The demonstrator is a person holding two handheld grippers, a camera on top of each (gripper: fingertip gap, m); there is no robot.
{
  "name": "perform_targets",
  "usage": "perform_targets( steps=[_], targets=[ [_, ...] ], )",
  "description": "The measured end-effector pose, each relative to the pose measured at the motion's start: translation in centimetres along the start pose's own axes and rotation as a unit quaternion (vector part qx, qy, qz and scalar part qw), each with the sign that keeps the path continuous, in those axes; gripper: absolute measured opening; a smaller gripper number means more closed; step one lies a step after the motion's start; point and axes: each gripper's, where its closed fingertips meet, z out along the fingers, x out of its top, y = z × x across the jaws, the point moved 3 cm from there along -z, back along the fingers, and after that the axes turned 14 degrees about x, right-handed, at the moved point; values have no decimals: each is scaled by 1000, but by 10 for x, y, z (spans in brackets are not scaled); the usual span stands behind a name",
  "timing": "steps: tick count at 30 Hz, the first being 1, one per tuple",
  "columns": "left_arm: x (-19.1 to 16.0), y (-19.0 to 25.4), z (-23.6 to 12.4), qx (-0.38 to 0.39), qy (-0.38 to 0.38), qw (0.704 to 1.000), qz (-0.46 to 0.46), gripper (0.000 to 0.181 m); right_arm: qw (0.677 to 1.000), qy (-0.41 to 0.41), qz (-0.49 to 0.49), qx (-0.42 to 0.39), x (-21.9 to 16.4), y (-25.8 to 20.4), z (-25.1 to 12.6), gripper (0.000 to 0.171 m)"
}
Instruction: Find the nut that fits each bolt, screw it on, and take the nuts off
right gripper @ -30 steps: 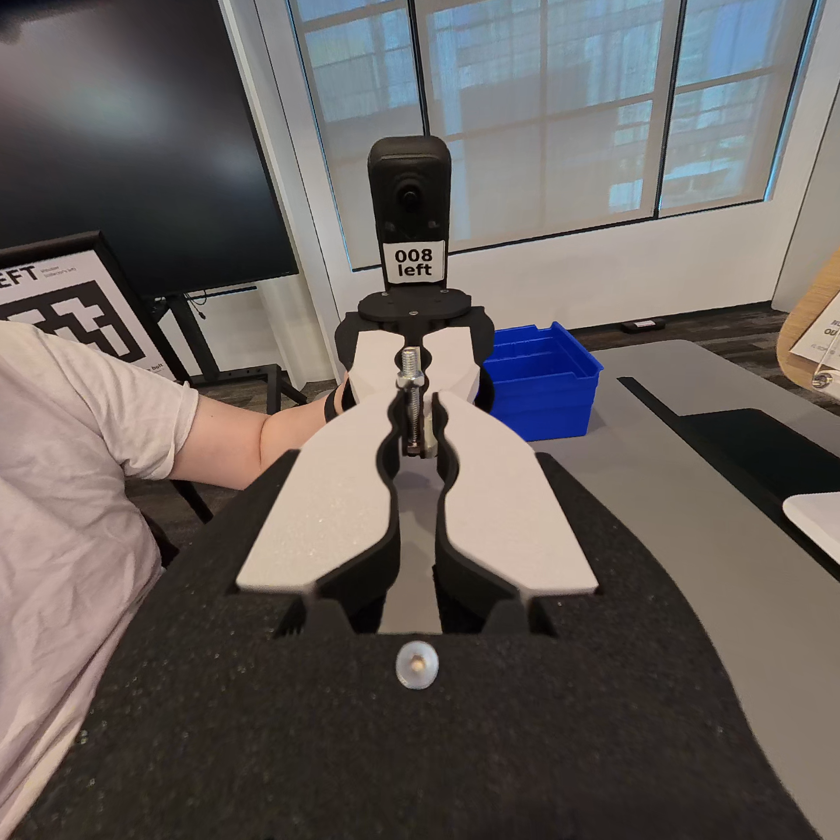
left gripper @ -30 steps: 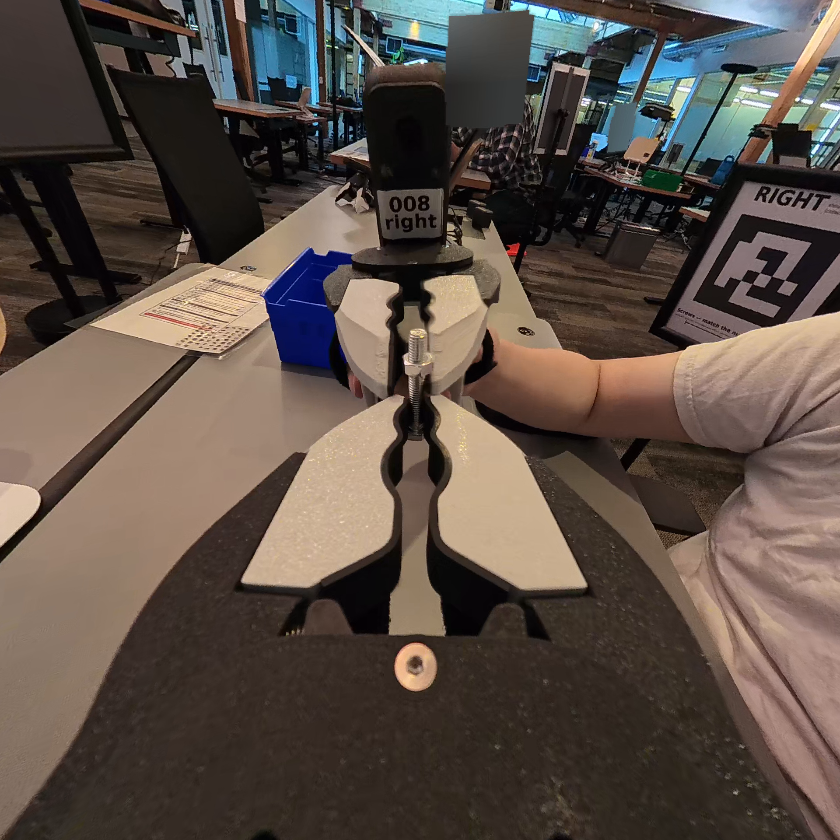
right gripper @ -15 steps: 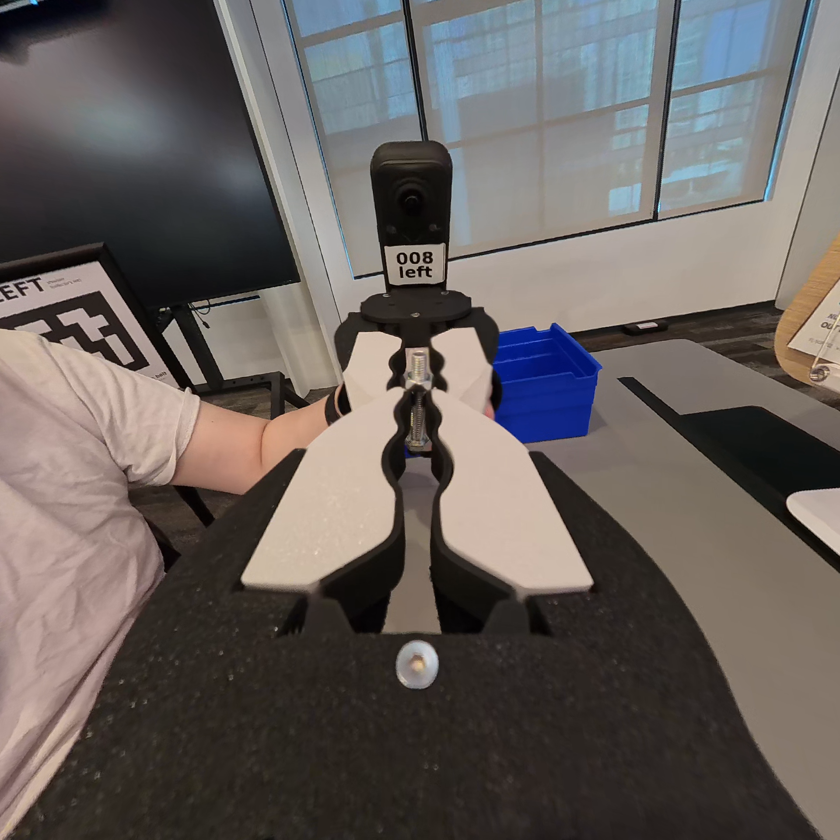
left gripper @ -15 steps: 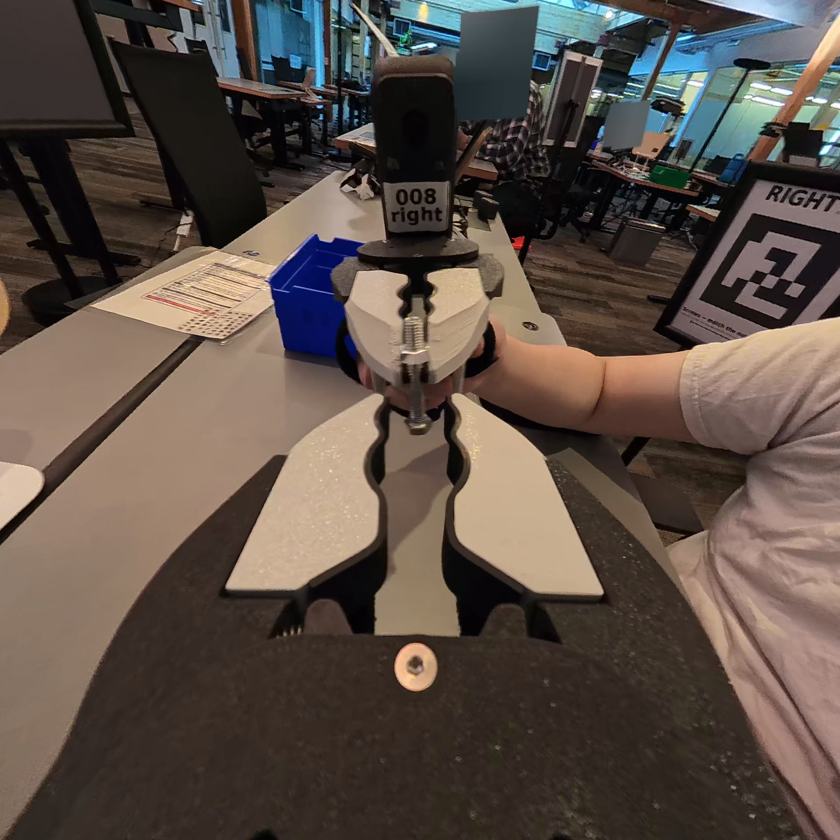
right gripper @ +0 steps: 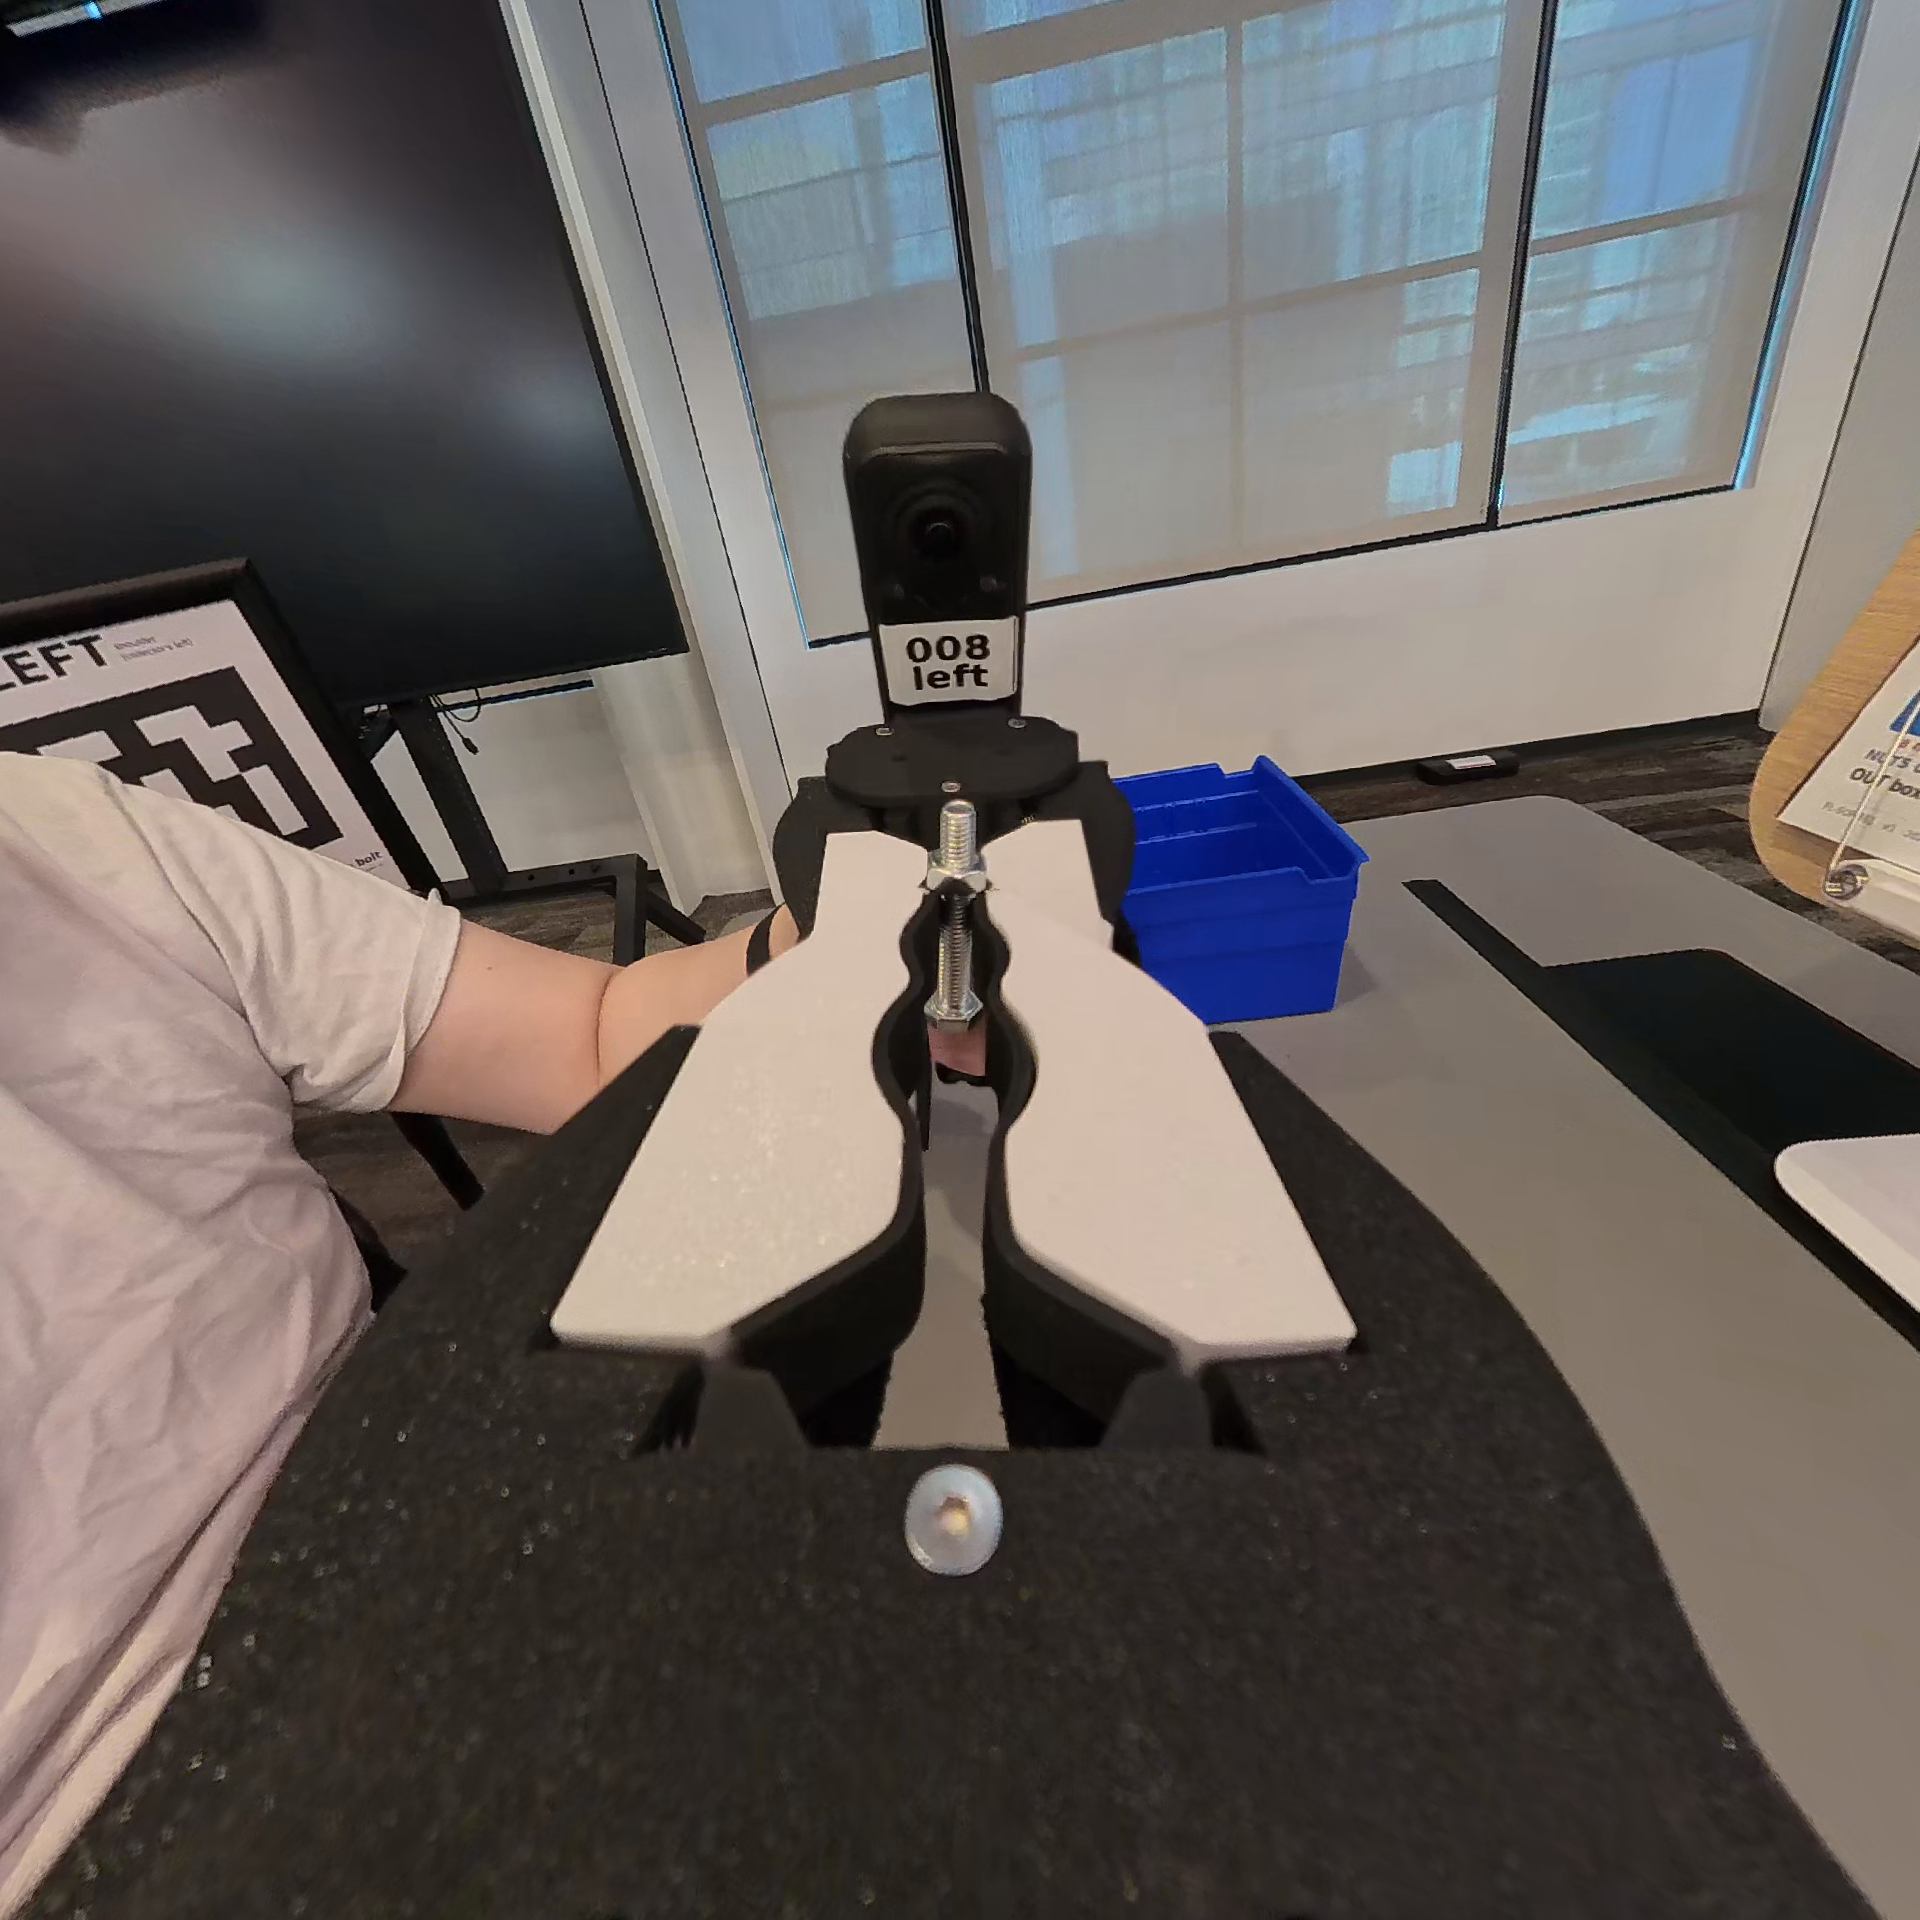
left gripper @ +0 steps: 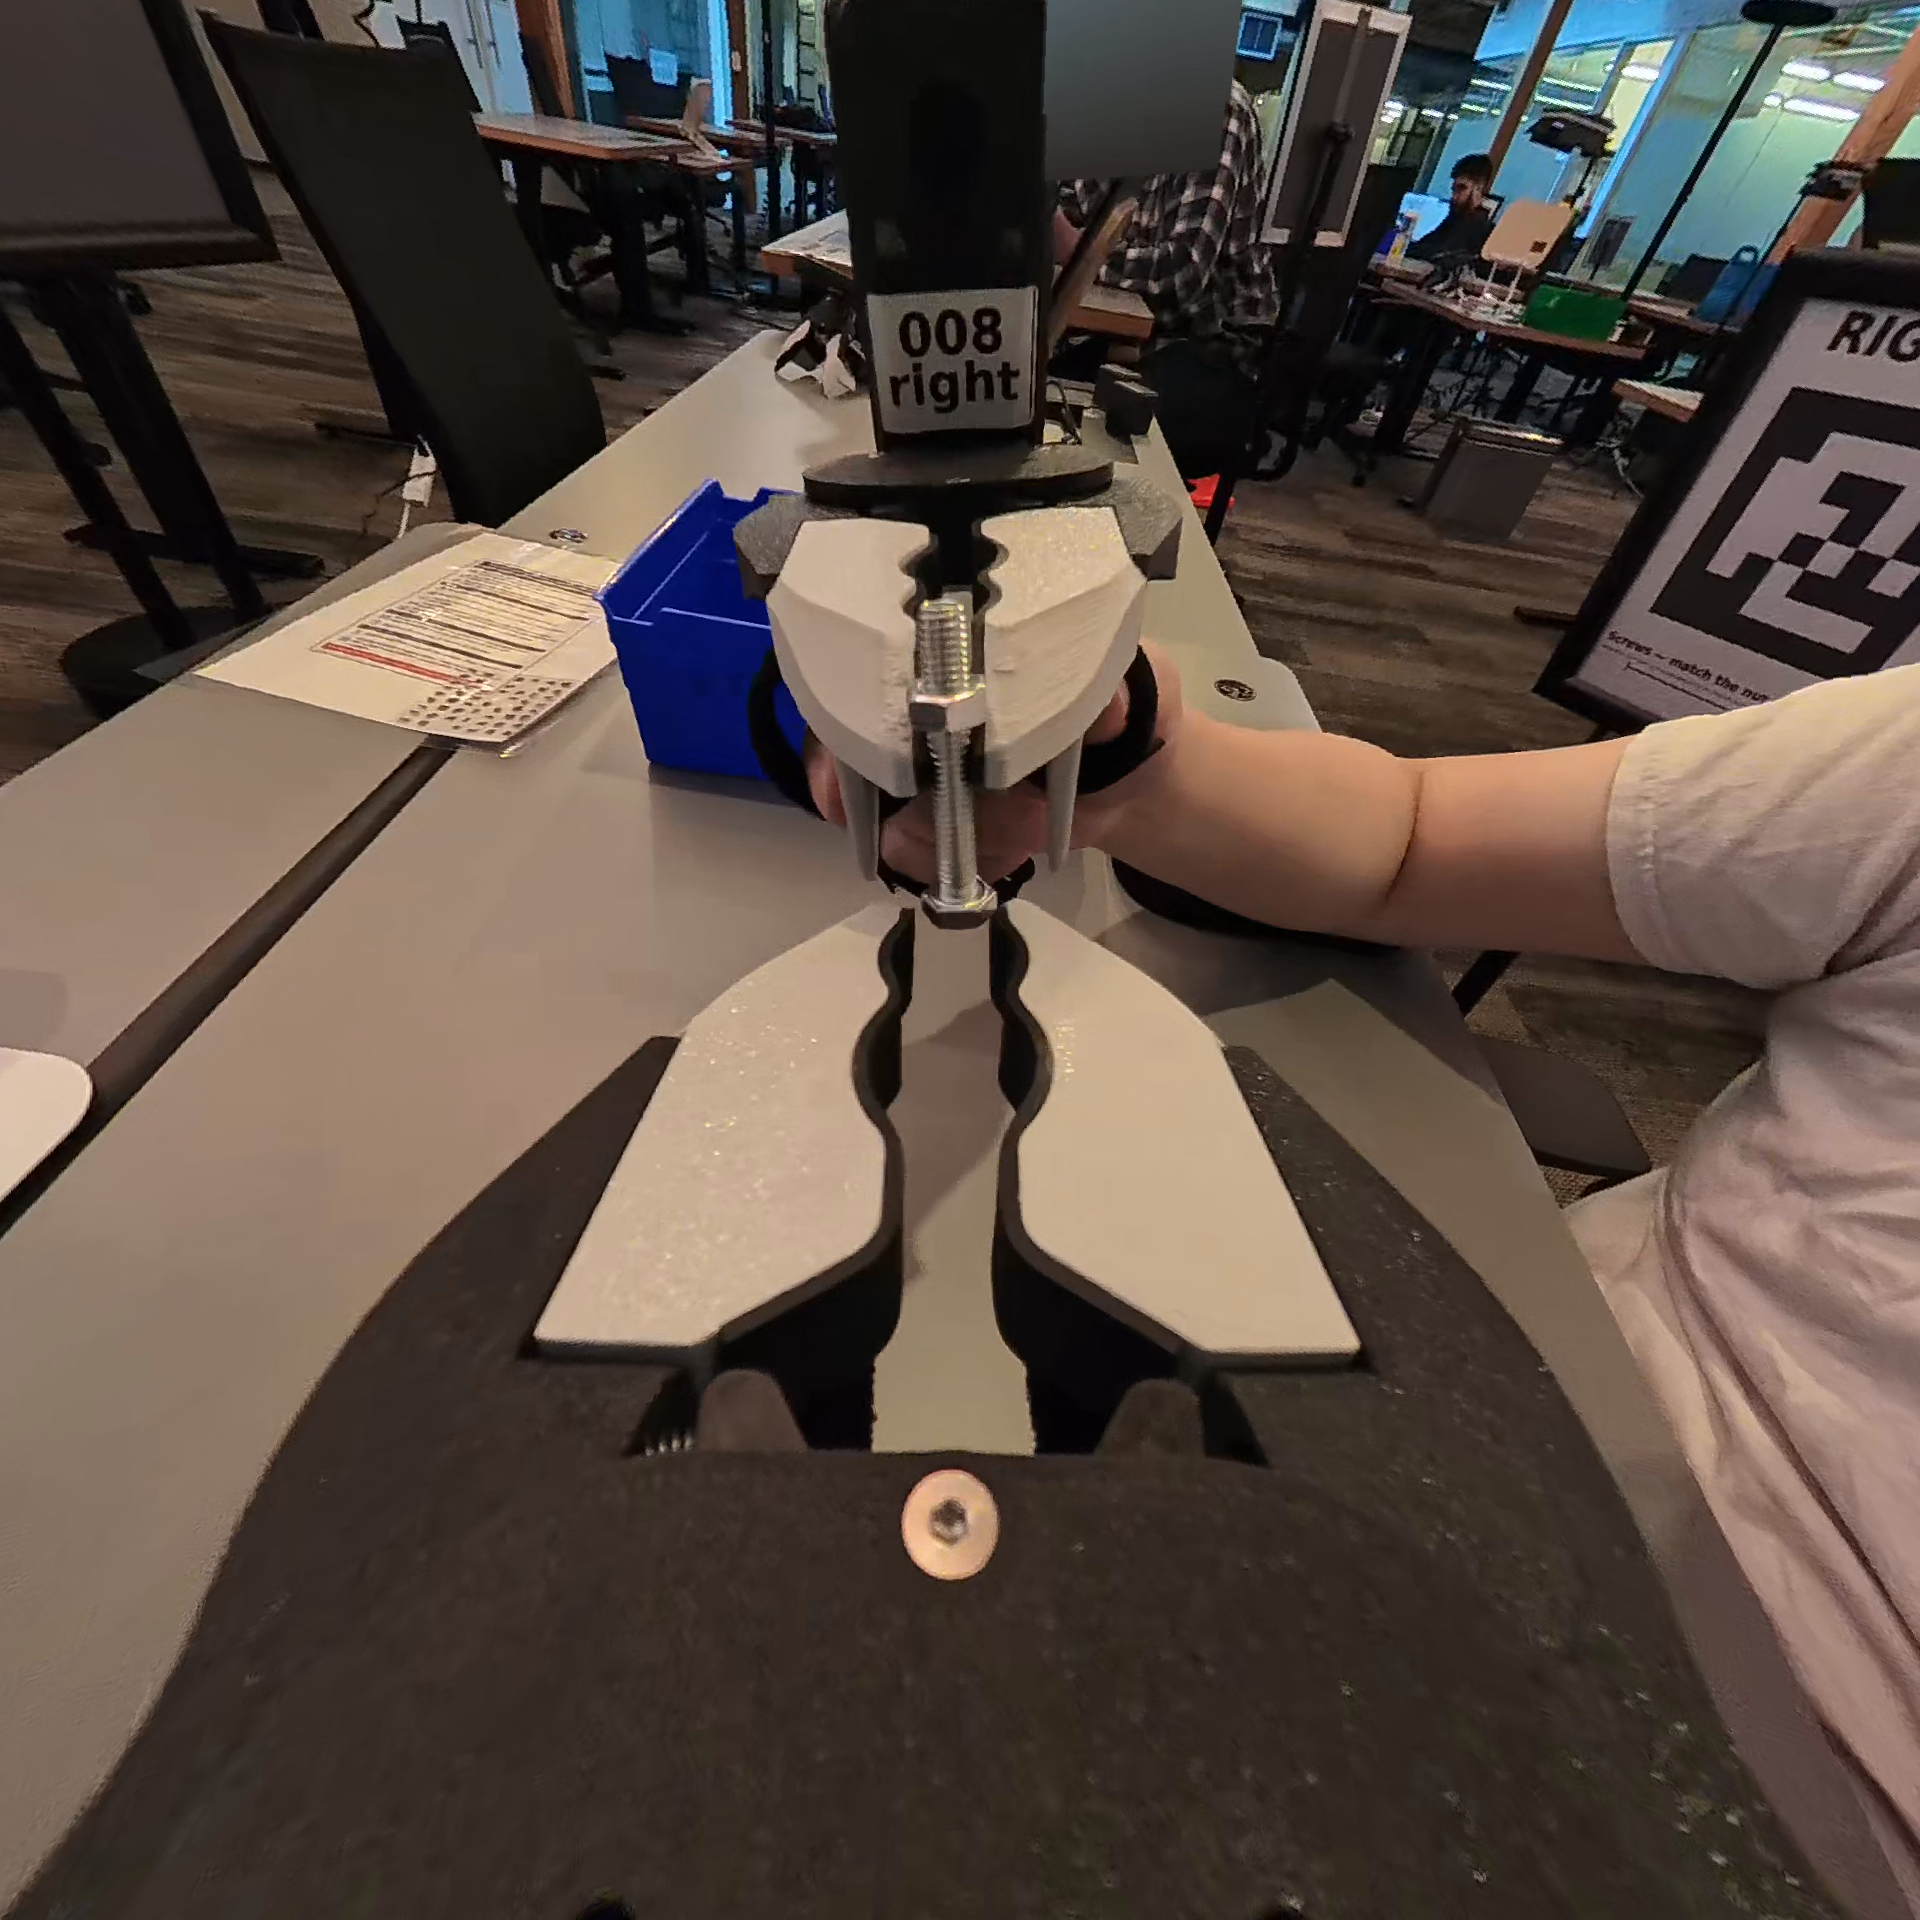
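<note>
A silver bolt (left gripper: 951, 821) stands upright in the air between the two grippers, head down, with a hex nut (left gripper: 945, 717) partway up its thread. My right gripper (left gripper: 948, 732) faces me and is shut on the nut, which carries the bolt. My left gripper (left gripper: 956, 935) is open, and the bolt head (left gripper: 958, 909) sits just at its fingertips without being clamped. In the right wrist view, my right gripper (right gripper: 956, 894) pinches the nut (right gripper: 956, 881), and the bolt (right gripper: 951, 966) hangs down in the gap between the fingers.
A blue bin (left gripper: 686, 644) stands on the grey table (left gripper: 416, 987) behind the grippers and also shows in the right wrist view (right gripper: 1236, 894). A printed sheet (left gripper: 457, 644) lies left of it. A person's arm (left gripper: 1299, 831) reaches in from the right. A framed sign (left gripper: 1818, 540) stands off the table. The gap from one gripper's tips to the other's is roughly 4 cm.
My left gripper has opened and let go of the bolt's lower end. The right gripper stays shut on the nut and has come closer and higher with the bolt.
</note>
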Motion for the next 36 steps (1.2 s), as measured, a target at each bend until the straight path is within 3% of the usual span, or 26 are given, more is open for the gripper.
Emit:
perform_targets(
  steps=[17, 30, 33, 36],
  targets=[
    [3, 0, 0, 13, 17, 1000, 5, 11, 1000, -24, -4, -11, -7, 4, 5, 10],
    [8, -4, -3, 13, 37, 999, -12, 11, 1000, -18, -5, -8, -6, 6, 3, 5],
    [9, -4, -4, 13, 35, 999, -20, 27, 1000, -20, -4, -20, 0, 6, -2, 5],
    [11, -3, -8, 15, 27, 999, -9, 29, 997, -47, -15, -65, 25, -3, -20, 5]
  ],
)
